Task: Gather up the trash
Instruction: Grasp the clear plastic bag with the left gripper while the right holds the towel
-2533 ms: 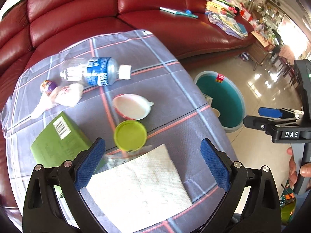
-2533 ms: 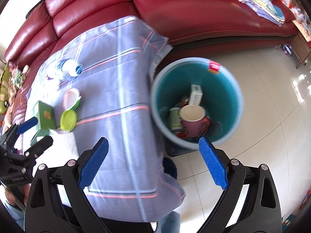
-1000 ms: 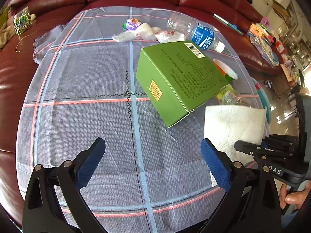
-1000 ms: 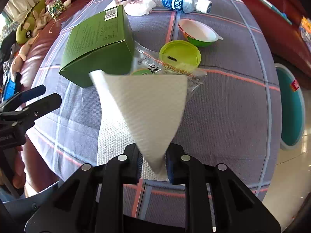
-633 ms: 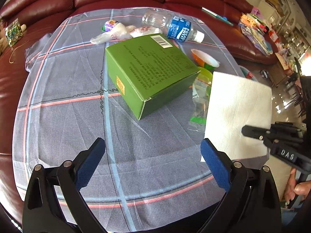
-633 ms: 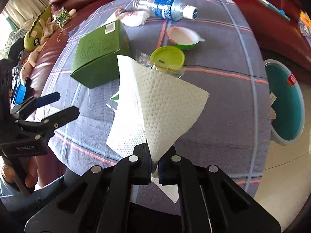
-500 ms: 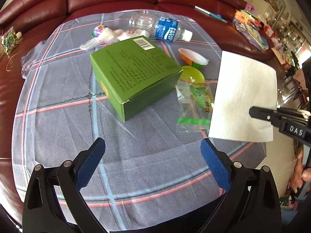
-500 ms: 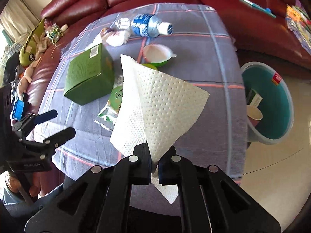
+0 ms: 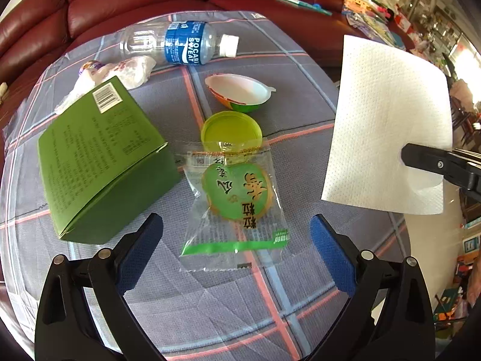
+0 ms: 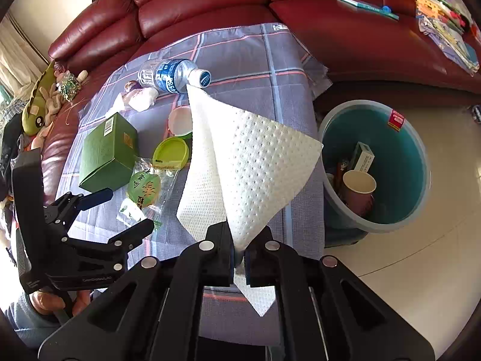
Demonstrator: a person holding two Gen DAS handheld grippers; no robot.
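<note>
From my left wrist, my left claw (image 9: pixel 236 255) stands wide open above the counter (image 9: pixel 90 270), which wears a woven grey cloth with pink and pale blue lines. Between its blue pads lies a clear, crinkly snack wrapper (image 9: pixel 234 204) with a round green print. Just behind it sits a flat yellow-green lid (image 9: pixel 230 131), then a shallow white-lined cup (image 9: pixel 240 91) tipped on its side. A green cardboard box (image 9: pixel 99 162) lies tilted to the left; a clear plastic bottle (image 9: pixel 177 45) with a blue label lies on its side farther back. At the right hangs the paper towel (image 9: pixel 387 120), white, dimpled, nearly square, pinched at its lower edge by my right claw (image 9: pixel 421 158).

From my right wrist, my right claw (image 10: pixel 239 260) is clamped on a corner of the paper towel (image 10: pixel 249 162), which fans upward in a soft fold above the counter's edge. To the right, on the glossy floor, stands the round teal bin (image 10: pixel 412 156), holding a paper cup (image 10: pixel 359 185) and a small carton (image 10: pixel 363 158).
</note>
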